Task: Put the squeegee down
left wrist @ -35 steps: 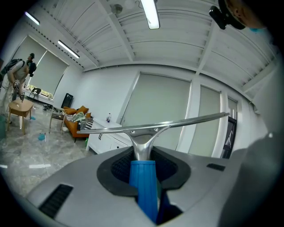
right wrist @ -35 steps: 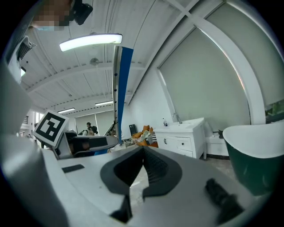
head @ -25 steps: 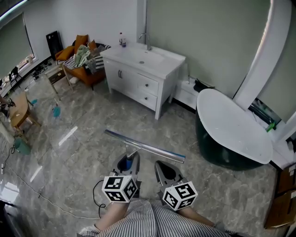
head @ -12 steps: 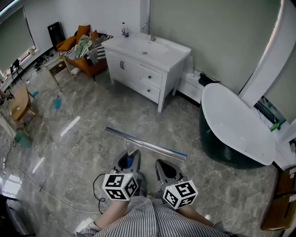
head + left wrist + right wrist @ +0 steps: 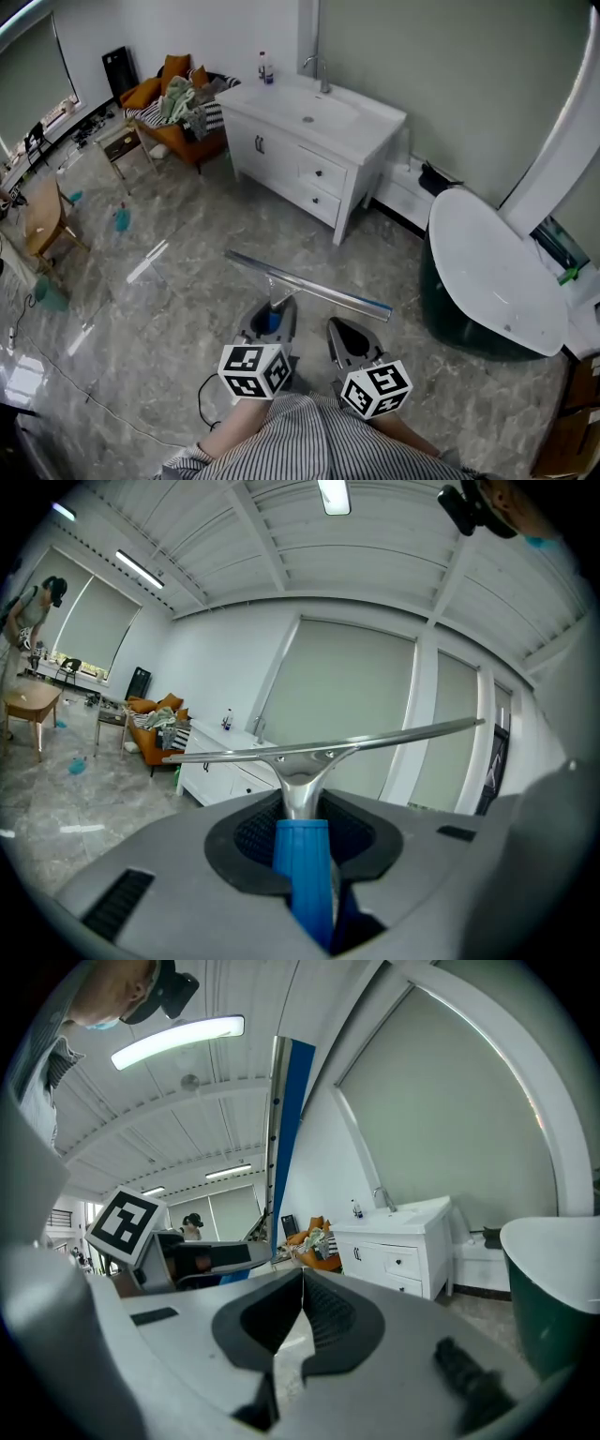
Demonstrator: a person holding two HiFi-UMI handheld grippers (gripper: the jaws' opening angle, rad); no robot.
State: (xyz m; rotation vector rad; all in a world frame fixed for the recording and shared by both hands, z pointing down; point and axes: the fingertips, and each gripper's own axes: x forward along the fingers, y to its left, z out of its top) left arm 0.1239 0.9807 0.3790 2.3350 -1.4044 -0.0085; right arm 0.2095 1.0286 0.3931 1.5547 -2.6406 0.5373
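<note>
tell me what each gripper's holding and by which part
The left gripper holds the squeegee by its blue handle, jaws clamped on it. The right gripper is shut and holds nothing.

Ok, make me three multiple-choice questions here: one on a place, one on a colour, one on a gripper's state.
1. Where does the bottle stand? A on the floor; B on the white vanity; C on the sofa.
2. What colour is the squeegee's handle? A red; B blue; C yellow.
3. How are the right gripper's jaws? A closed, empty; B gripping the squeegee; C wide open.
Answers: B, it stands at the vanity's back edge; B, blue shows in the left gripper; A, the pads meet with nothing between.
</note>
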